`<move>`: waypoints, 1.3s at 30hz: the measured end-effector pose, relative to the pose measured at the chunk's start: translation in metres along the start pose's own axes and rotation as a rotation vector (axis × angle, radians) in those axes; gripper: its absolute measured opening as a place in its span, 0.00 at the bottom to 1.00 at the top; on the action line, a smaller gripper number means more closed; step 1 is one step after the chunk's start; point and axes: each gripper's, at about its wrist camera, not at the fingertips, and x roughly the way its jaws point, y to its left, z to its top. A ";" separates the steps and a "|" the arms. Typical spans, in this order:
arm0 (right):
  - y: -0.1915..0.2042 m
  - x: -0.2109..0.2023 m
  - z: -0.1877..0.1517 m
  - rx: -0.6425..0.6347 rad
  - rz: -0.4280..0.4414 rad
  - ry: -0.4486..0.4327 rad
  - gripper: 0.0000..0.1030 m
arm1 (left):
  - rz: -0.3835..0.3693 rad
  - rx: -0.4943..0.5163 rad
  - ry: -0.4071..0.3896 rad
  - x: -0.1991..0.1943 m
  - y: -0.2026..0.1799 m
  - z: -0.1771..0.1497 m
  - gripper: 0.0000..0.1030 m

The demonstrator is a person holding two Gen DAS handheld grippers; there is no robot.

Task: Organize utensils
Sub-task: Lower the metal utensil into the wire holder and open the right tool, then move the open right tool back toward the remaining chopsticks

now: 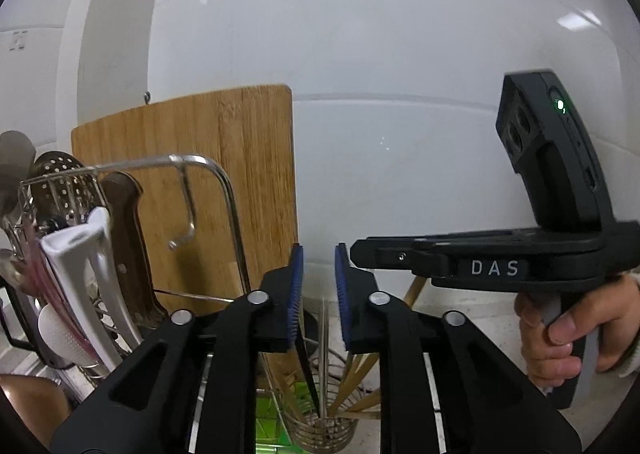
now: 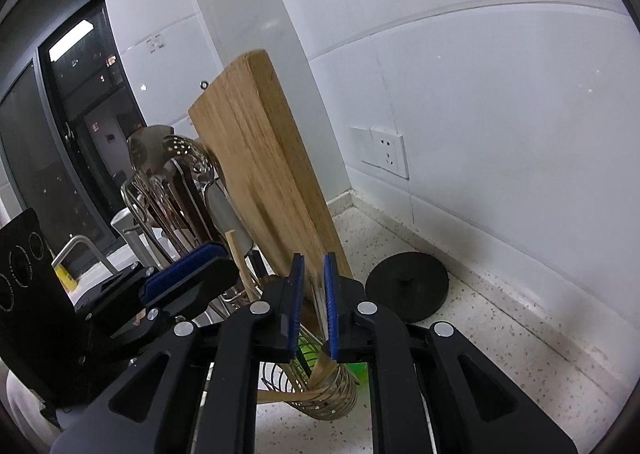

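A wire utensil holder (image 1: 320,430) (image 2: 332,394) stands on the counter just below both grippers. It holds wooden chopsticks (image 1: 360,370), thin metal ones (image 1: 324,334) and a black one (image 1: 306,358). My left gripper (image 1: 319,286) is open by a narrow gap above the holder; the sticks rise under the gap and neither pad presses on them. In the right wrist view it (image 2: 216,262) sits at the left. My right gripper (image 2: 314,286) is slightly open. Pale wooden chopsticks (image 2: 322,362) run between its jaws along the right pad into the holder. A hand (image 1: 560,334) holds the right gripper (image 1: 360,254).
A wooden cutting board (image 1: 208,182) (image 2: 256,174) leans upright behind the holder. Left of it a metal rack (image 1: 200,162) holds a slotted spoon (image 1: 60,178), ladles and a knife handle (image 1: 128,238). A black round lid (image 2: 408,286) lies near the tiled wall, below a socket (image 2: 384,152).
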 end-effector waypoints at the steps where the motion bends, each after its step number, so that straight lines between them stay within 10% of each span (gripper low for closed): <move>1: 0.000 -0.003 0.001 0.002 0.003 -0.006 0.07 | 0.001 -0.003 -0.004 -0.002 -0.001 0.001 0.17; 39: -0.128 -0.185 -0.083 0.226 -0.255 -0.023 0.07 | -0.230 -0.013 0.098 0.006 -0.176 0.004 0.18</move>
